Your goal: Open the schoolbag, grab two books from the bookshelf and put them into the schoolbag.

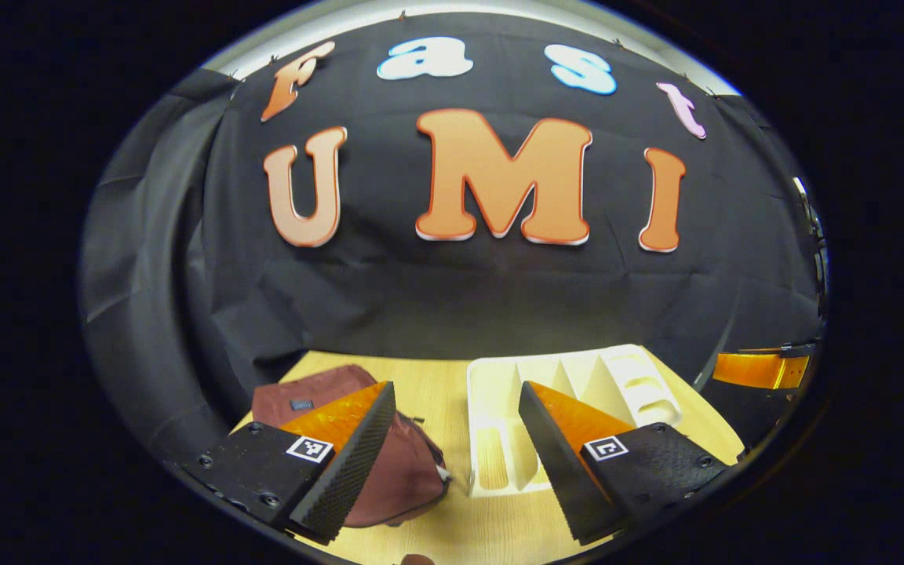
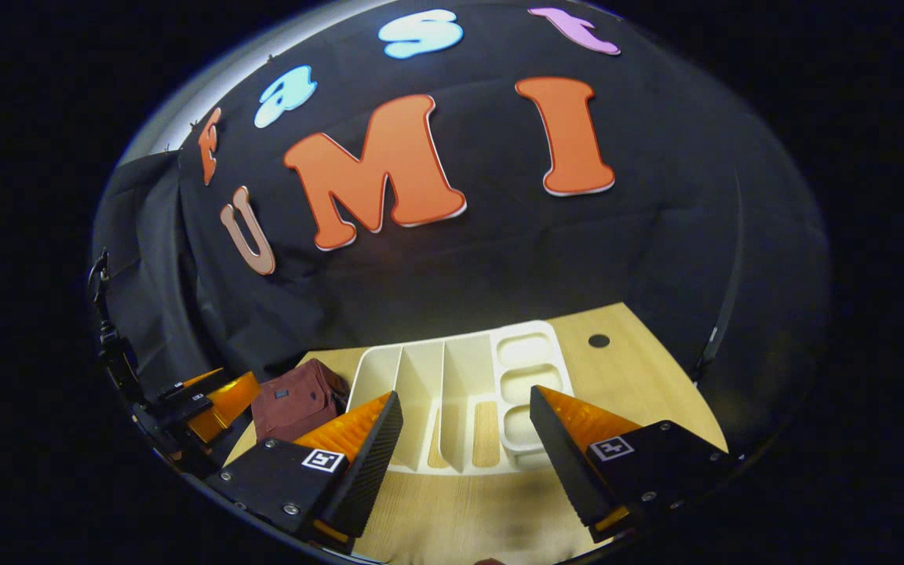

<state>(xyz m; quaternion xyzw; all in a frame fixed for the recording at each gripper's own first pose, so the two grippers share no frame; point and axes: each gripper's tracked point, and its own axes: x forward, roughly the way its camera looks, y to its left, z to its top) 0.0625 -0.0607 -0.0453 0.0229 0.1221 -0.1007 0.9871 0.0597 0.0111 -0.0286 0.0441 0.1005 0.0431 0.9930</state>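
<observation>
Left gripper (image 1: 456,439): hanging above the near part of the table, fingers spread wide, nothing between them, touching nothing. Left finger (image 1: 346,463) overlapping the schoolbag in the left gripper view; right finger (image 1: 558,455) overlapping the bookshelf.

Right gripper (image 2: 466,451): likewise hovering over the table, fingers parted wide and gripping nothing. Also showing at the far right edge of the left gripper view (image 1: 762,369); the left gripper showing at the far left edge of the right gripper view (image 2: 209,404), near the schoolbag.

Schoolbag (image 1: 401,471): dark red fabric, lying flat on the table's left side, small dark patch on its face; open or zipped, cannot tell. Seen again in the right gripper view (image 2: 295,400), just beside the bookshelf's left end.

Bookshelf (image 1: 625,377): white plastic rack with upright dividers and a column of small trays at its right, sitting on the table to the right of the schoolbag (image 2: 460,369).

Table (image 1: 444,384): pale wood, carrying both items; a small dark round hole (image 2: 599,340) lying past the rack's right end.
</observation>
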